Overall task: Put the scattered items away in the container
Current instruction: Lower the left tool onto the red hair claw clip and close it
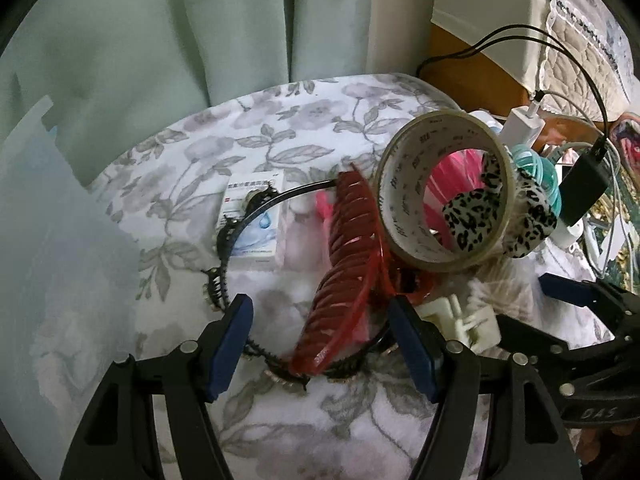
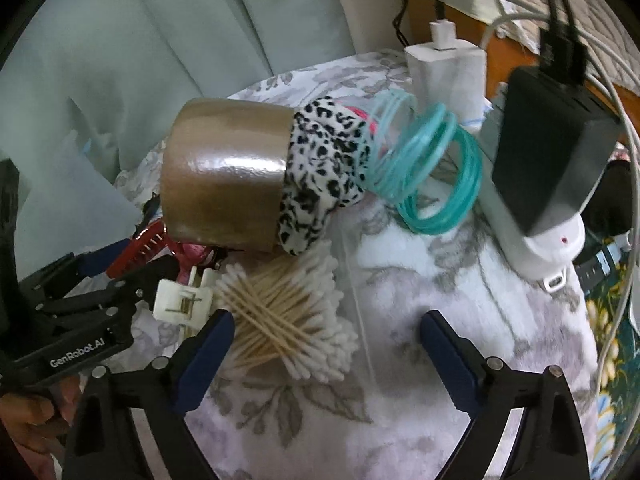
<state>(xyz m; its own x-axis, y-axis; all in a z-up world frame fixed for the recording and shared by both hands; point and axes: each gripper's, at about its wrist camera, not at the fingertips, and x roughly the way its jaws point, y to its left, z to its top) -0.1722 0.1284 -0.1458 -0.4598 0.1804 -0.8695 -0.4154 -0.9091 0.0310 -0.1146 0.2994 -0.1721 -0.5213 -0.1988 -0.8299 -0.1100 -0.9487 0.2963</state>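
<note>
Our left gripper (image 1: 320,344) points down at the flowered cloth (image 1: 304,120) with its jaws apart, clasping nothing. The lower end of the red hair claw (image 1: 344,280) lies between its fingers, but neither pad presses on it. Under the claw runs a black headband (image 1: 256,208), curving away ahead and to the left, where it crosses a small white box (image 1: 256,228). Ahead and to the right stands the tape roll (image 1: 444,192) on its edge, with a leopard-print scrunchie (image 1: 480,216) showing through its hole.

Our right gripper (image 2: 326,350) is also spread wide and empty. A bundle of cotton swabs (image 2: 280,320) in a clear packet lies just by its left finger, partly between the jaws. A white clip (image 2: 182,300) sits to the left of that finger. Ahead are the teal rings (image 2: 424,176), and further right a black charger (image 2: 548,152) on a white power strip (image 2: 552,248).

We cannot make out the container for certain in either view.
</note>
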